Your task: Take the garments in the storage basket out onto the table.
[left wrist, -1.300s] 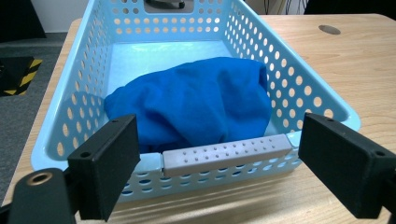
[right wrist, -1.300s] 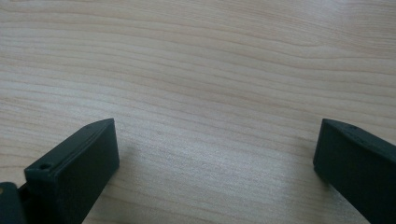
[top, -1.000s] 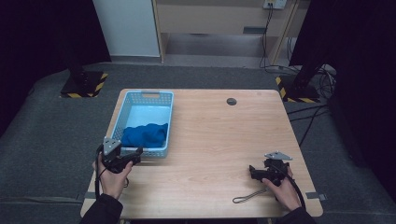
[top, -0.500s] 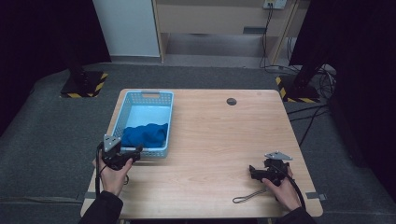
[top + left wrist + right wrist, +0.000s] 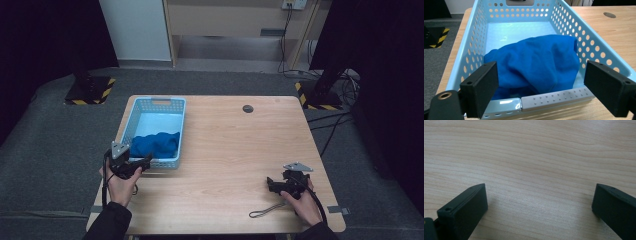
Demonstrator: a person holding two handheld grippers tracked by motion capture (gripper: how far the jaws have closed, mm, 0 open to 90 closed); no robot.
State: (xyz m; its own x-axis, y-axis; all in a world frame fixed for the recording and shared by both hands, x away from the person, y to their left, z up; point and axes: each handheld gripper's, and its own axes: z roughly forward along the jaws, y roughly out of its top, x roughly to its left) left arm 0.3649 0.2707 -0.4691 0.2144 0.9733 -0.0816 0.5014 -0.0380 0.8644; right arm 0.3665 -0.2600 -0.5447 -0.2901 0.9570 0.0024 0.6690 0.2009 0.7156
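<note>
Left gripper [image 5: 541, 93] poised at near rim of light-blue perforated plastic basket [image 5: 596, 53], jaws spread wide, holding nothing. Crumpled blue cloth [image 5: 536, 65] lies just ahead of jaws, inside basket's near end. Step in hand, likely: reach for cloth. Next move — dip over rim, close on fold. Right gripper [image 5: 539, 207] wide open, empty, low over bare light wooden table [image 5: 529, 157].

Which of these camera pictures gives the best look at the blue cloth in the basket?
The left gripper view: the blue cloth lies close up, crumpled in the near end of the basket, its folds clear. The high view shows the cloth small, from above. The right gripper view looks at bare table.
</note>
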